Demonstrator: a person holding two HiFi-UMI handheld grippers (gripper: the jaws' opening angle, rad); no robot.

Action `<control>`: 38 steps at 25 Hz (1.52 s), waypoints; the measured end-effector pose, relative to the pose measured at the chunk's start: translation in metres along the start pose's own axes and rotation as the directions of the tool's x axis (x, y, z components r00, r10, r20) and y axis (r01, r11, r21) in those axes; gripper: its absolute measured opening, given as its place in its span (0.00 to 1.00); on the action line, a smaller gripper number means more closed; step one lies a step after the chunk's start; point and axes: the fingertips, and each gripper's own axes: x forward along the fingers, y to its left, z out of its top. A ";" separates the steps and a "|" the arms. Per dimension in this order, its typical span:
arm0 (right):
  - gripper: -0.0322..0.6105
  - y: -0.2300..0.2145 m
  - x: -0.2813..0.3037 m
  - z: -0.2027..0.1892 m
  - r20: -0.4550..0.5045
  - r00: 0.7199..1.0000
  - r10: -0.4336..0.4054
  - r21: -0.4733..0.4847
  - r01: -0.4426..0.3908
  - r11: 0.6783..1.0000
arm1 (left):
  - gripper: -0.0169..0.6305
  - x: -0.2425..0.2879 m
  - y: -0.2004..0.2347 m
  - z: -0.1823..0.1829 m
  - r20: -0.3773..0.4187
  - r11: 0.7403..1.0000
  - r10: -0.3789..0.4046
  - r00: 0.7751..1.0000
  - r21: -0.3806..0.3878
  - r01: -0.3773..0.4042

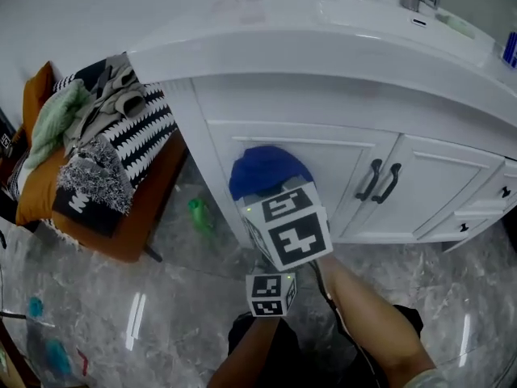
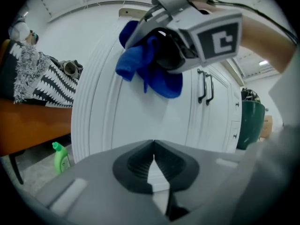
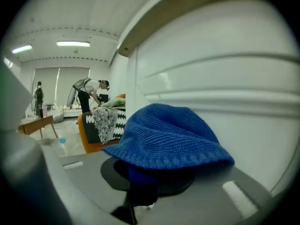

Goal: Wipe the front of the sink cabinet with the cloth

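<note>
Right gripper is clamped on a bunched blue cloth and holds it against the upper part of the white left door of the sink cabinet, just under the counter edge. Left gripper hangs lower before the same door, jaws closed together on nothing. Green bottle stands on the marble floor by the cabinet's left corner, near an orange bench piled with patterned blankets.

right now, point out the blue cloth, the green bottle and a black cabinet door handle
blue cloth (image 3: 168,135): right gripper view, middle of its ribbed top.
green bottle (image 2: 60,159): left gripper view, on its body below the cap.
black door handle (image 1: 371,179): head view, mid-bar of the left handle of the pair.
</note>
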 end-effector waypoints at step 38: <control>0.16 -0.215 -0.197 -0.093 0.182 0.868 -0.462 0.127 0.445 0.886 | 0.04 0.023 -0.054 -0.013 -0.071 0.987 -0.037 0.997 0.153 0.048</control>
